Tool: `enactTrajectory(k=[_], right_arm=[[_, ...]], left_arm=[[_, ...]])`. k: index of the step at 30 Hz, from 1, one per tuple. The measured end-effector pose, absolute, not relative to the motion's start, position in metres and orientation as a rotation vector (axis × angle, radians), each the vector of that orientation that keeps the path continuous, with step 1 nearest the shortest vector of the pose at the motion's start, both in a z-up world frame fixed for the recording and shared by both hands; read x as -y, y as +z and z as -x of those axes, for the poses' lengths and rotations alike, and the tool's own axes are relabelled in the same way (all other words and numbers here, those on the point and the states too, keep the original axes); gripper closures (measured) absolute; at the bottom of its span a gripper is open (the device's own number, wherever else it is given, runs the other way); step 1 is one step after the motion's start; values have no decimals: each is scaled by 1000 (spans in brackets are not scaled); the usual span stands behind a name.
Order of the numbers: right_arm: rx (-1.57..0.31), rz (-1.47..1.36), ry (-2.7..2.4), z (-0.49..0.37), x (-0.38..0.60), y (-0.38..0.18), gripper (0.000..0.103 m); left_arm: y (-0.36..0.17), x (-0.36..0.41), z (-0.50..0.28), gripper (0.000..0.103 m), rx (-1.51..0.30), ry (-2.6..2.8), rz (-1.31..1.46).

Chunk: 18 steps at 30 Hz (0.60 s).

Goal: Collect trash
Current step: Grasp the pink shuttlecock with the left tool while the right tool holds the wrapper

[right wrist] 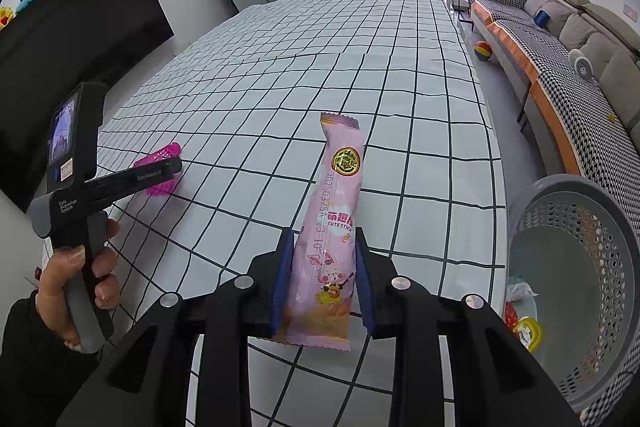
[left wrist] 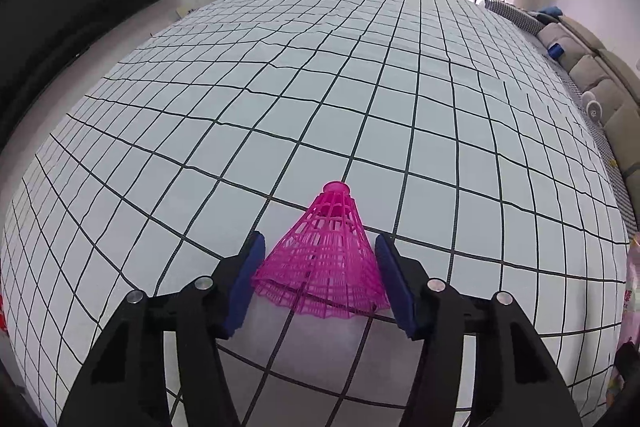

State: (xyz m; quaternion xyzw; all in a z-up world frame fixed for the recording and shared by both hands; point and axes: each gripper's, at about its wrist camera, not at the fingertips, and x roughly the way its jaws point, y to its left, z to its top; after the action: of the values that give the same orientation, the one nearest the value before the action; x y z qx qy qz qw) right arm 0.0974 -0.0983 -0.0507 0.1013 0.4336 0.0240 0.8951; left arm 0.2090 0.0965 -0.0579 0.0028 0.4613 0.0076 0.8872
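Note:
A pink plastic shuttlecock [left wrist: 324,251] lies on the checked tablecloth [left wrist: 320,67], its cork end pointing away from me. My left gripper [left wrist: 319,247] has its blue pads against both sides of the mesh skirt. The right wrist view shows the same shuttlecock [right wrist: 160,185] at the left gripper's [right wrist: 170,165] tips, with a person's hand [right wrist: 60,275] on the handle. My right gripper [right wrist: 323,239] is shut on the lower part of a long pink snack wrapper [right wrist: 340,187]. The wrapper sticks out forward above the table.
A grey perforated basket [right wrist: 580,195] stands off the table's right edge with a few scraps of trash in its bottom. Beyond it are a sofa [right wrist: 580,39] and a coloured ball [right wrist: 483,49] on the floor. A black screen [right wrist: 80,27] lines the left wall.

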Motion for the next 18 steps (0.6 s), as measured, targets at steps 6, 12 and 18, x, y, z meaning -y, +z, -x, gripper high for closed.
enactTrajectory(k=[6, 12, 18], right_arm=[[-899, -211, 51, -97, 98, -51, 75], [-896, -214, 49, -96, 99, -49, 75], [-889, -215, 49, -93, 101, -47, 75]], left_arm=[[-52, -98, -199, 61, -941, -12, 3], [-40, -96, -184, 67, -919, -36, 7], [-17, -85, -163, 67, -863, -59, -9]])
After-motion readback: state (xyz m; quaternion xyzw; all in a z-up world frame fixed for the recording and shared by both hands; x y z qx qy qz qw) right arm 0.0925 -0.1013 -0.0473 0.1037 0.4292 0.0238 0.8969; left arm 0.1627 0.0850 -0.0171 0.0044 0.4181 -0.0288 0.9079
